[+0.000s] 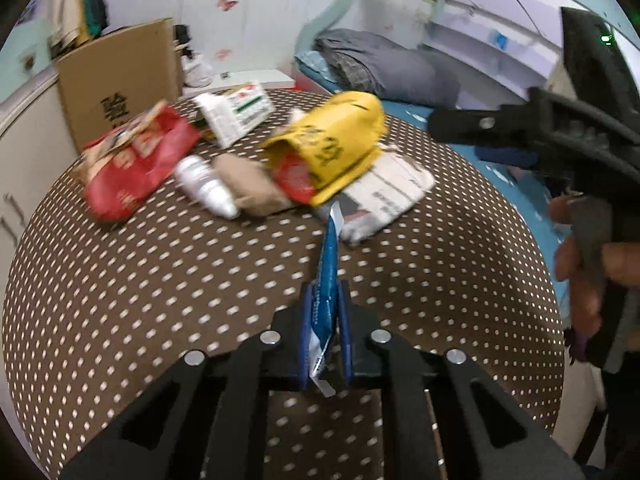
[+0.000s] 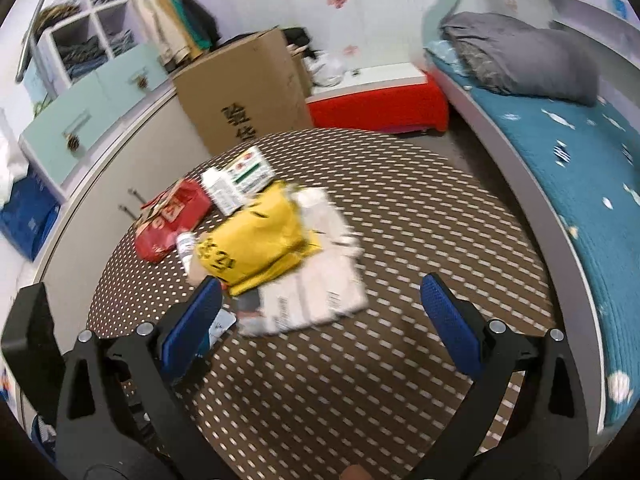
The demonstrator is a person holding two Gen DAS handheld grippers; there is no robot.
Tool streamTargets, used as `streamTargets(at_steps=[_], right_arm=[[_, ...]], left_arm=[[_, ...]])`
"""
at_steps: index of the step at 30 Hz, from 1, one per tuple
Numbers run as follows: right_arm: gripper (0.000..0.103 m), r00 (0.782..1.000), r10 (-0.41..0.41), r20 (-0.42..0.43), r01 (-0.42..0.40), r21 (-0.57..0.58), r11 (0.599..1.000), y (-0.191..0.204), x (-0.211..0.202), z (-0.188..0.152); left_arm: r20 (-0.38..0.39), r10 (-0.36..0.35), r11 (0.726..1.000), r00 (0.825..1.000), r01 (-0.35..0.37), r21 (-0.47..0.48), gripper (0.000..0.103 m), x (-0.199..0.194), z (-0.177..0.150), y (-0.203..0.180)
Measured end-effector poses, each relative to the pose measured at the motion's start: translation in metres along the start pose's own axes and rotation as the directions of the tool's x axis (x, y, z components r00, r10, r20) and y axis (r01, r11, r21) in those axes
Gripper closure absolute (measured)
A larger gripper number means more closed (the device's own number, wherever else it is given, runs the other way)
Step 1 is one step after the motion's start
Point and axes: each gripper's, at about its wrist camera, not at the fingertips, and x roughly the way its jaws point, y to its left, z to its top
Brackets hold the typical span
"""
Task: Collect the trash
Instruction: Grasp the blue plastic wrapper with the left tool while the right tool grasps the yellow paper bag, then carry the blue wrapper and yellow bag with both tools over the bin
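Blue pads of the left gripper (image 1: 326, 328) sit clenched on a blue wrapper (image 1: 329, 264), thin and flat, pinched edge-on near its lower end. White torn tail of the wrapper pokes out below the pads toward the camera. Its long axis runs straight away from the gripper, up toward the pile; the far tip reaches the edge of a white printed bag (image 1: 390, 194). Whether it is lifted clear of the table (image 1: 160, 300) I cannot tell.

Right gripper (image 2: 320, 312) gapes wide, nothing between the pads, hovering over the brown dotted cloth. In the left view it shows at the right edge, with the person's fingers (image 1: 576, 256) on its handle.

Pile, mid-table, beyond both tools:
- white printed bag, flat, nearest the right gripper, just ahead and a little left of its centre line
- yellow bag (image 1: 332, 140) lying partly on top of it, mouth open toward the left, red packet inside
- tan lump (image 1: 250, 186) and white bottle (image 1: 206, 186) side by side, left of the yellow bag
- red bag (image 1: 134, 170) farthest left
- white carton (image 1: 238, 114) at the back

Beyond the table: cardboard box (image 2: 244, 96), bed (image 2: 560, 152) with grey bedding on the right. No bin visible in either view.

Judgement: one piece is secured in the left; the rest of the pile is untouched. The free right gripper is the nearer one to the white bag, whose long side lies roughly across its jaws.
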Motion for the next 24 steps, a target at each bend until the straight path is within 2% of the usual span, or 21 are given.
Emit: streamTargets(at_steps=[5,10,13,15,17,24], right_arm=[[0.006,1.000,0.002,-0.027,-0.006,-0.119,0.993,0.035,0.030,0.013],[0.006,0.995,-0.068,-0.067,0.049,-0.252,0.966,0.053,0.057,0.016],[0.006,0.992,-0.090,-0.088,0.061,-0.289,0.955,0.053,0.071,0.015],[0.006,0.995,-0.059,-0.086,0.034,-0.272,0.962,0.049,0.074,0.017],[0.018,0.996,-0.017,-0.084,-0.004,-0.242,0.970,0.045,0.072,0.017],[0.018,0.997,0.069,-0.041,-0.074,-0.138,0.988,0.026,0.043,0.009]], left_arm=[[0.028,0.041,0.997,0.999,-0.039,-0.074,0.091,-0.011,-0.002,0.021],[0.048,0.066,0.990,0.997,-0.060,-0.125,0.091,-0.021,-0.003,0.036],[0.053,0.076,0.986,0.996,-0.067,-0.155,0.091,-0.023,-0.004,0.044],[0.056,0.080,0.984,0.995,-0.070,-0.167,0.091,-0.026,-0.006,0.047],[0.059,0.083,0.982,0.995,-0.072,-0.176,0.091,-0.028,-0.008,0.049],[0.078,0.081,0.982,0.994,-0.066,-0.177,0.091,-0.029,0.003,0.039]])
